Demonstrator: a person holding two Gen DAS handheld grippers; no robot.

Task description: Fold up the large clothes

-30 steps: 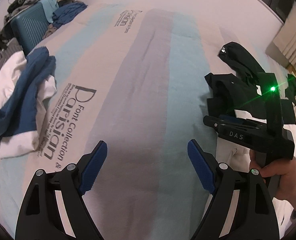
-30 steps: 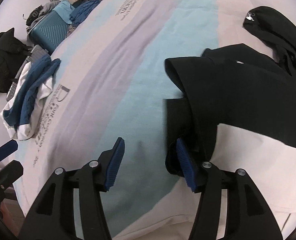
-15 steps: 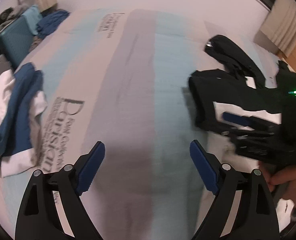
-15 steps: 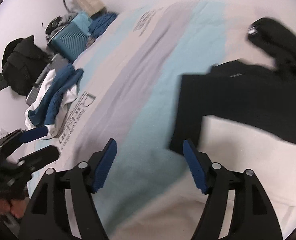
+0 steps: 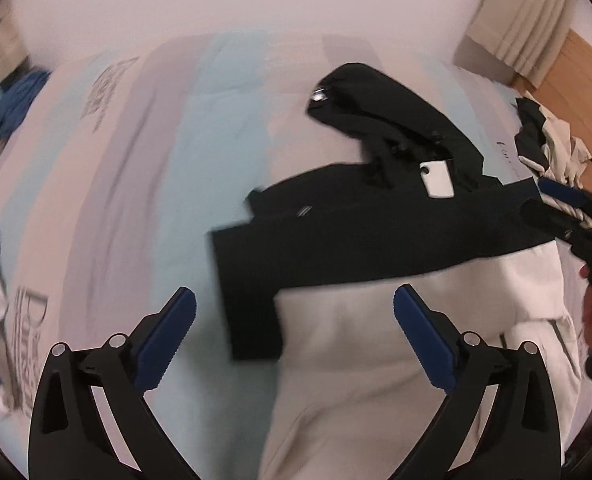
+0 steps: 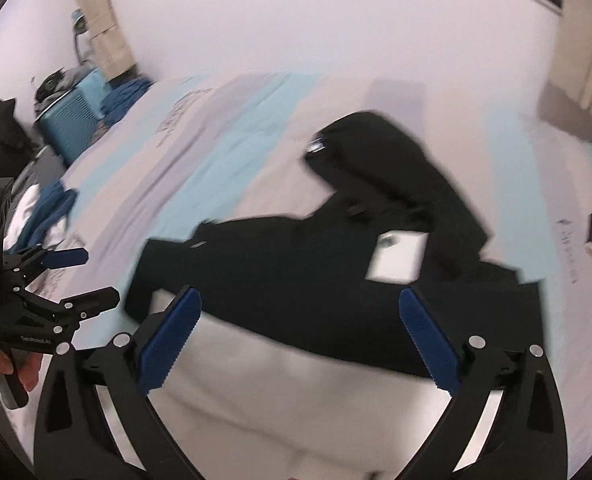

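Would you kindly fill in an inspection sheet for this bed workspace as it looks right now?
Surface: bed cover with pale blue, grey and cream stripes and printed lettering.
Job's things: black and white jacket lying spread out, black sleeve folded across the white body, hood towards the wall.
Clutter: blue and white clothes at the bed edge; another garment pile.
Grippers: left gripper and right gripper both opening, nothing between the fingers.
Cables: nothing seen.
Surroundings: teal suitcase, curtains, wooden floor.
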